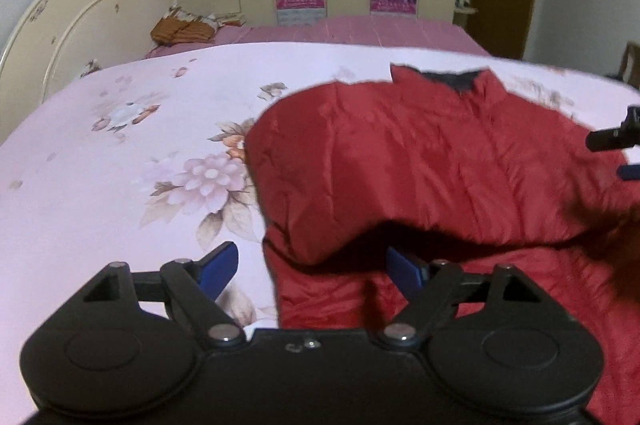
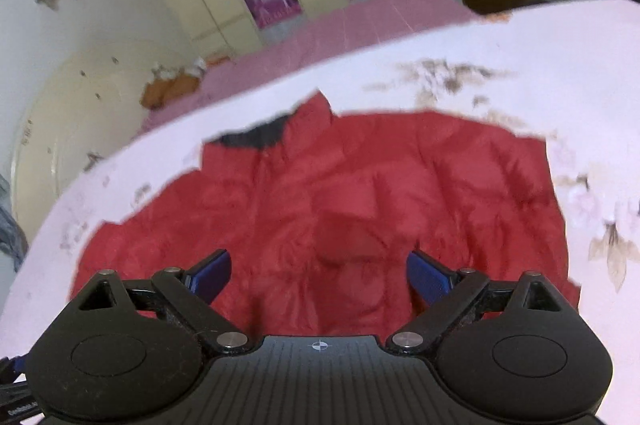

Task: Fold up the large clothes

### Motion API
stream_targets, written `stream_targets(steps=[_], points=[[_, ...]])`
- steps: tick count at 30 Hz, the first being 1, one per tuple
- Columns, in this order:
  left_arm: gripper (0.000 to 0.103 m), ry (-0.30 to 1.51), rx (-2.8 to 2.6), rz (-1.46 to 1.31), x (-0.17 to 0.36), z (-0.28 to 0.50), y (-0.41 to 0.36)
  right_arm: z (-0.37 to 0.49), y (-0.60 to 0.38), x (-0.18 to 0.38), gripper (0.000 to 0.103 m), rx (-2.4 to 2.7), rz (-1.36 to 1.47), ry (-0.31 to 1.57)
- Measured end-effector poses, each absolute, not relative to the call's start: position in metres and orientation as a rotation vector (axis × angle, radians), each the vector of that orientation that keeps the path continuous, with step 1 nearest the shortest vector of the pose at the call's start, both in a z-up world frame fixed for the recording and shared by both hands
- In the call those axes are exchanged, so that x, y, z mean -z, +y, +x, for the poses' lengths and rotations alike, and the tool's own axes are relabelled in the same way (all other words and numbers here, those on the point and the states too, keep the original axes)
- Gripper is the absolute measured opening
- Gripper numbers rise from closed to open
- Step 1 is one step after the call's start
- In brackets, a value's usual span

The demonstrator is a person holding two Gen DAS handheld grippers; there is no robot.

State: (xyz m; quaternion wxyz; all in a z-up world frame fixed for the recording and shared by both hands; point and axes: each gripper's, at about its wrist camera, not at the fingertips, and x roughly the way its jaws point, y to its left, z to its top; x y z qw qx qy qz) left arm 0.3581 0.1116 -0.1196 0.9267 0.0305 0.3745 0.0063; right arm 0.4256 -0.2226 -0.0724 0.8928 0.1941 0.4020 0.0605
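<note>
Your left gripper (image 1: 312,267): fingers wide, empty | your right gripper (image 2: 319,273): wide, empty | red puffer jacket (image 2: 320,193): blurred, hem hidden | floral bedsheet (image 1: 100,153)

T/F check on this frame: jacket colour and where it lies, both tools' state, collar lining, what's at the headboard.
1. The jacket is red. True.
2. It hangs on the wardrobe. False: it lies on the floral bedsheet.
3. Both the left tool and right tool are open, holding nothing. True.
4. The collar lining is white. False: dark.
5. A blue pillow sits by the headboard. False: an orange-brown bundle.
</note>
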Motion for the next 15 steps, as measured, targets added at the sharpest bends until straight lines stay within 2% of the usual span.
stream_targets(steps=[2, 3, 6, 8, 9, 10, 11, 12, 14, 15], points=[[0.065, 0.779, -0.037, 0.092, 0.129, 0.367, 0.108, 0.426, -0.221, 0.079, 0.093, -0.091, 0.362, 0.854], [0.063, 0.779, -0.045, 0.094, 0.132, 0.370, 0.108, 0.425, -0.222, 0.081, 0.093, -0.077, 0.347, 0.854], [0.050, 0.770, -0.075, 0.086, 0.136, 0.373, 0.112, 0.423, -0.227, 0.088, 0.093, -0.051, 0.333, 0.873], [0.029, 0.761, -0.084, 0.080, 0.137, 0.375, 0.116, 0.421, -0.231, 0.092, 0.093, -0.038, 0.333, 0.881], [0.025, 0.764, -0.083, 0.076, 0.138, 0.376, 0.117, 0.421, -0.232, 0.095, 0.092, -0.035, 0.331, 0.891], [0.021, 0.764, -0.080, 0.074, 0.139, 0.377, 0.118, 0.420, -0.232, 0.097, 0.066, -0.040, 0.335, 0.898], [0.015, 0.759, -0.075, 0.075, 0.139, 0.377, 0.117, 0.420, -0.232, 0.099, 0.052, -0.069, 0.351, 0.911], [0.014, 0.754, -0.072, 0.082, 0.139, 0.377, 0.115, 0.422, -0.230, 0.099, 0.044, -0.084, 0.362, 0.918], [0.011, 0.734, -0.068, 0.083, 0.137, 0.374, 0.112, 0.421, -0.226, 0.097, 0.036, -0.088, 0.352, 0.902], [0.011, 0.722, -0.066, 0.079, 0.135, 0.374, 0.111, 0.421, -0.226, 0.095, 0.025, -0.095, 0.356, 0.893]])
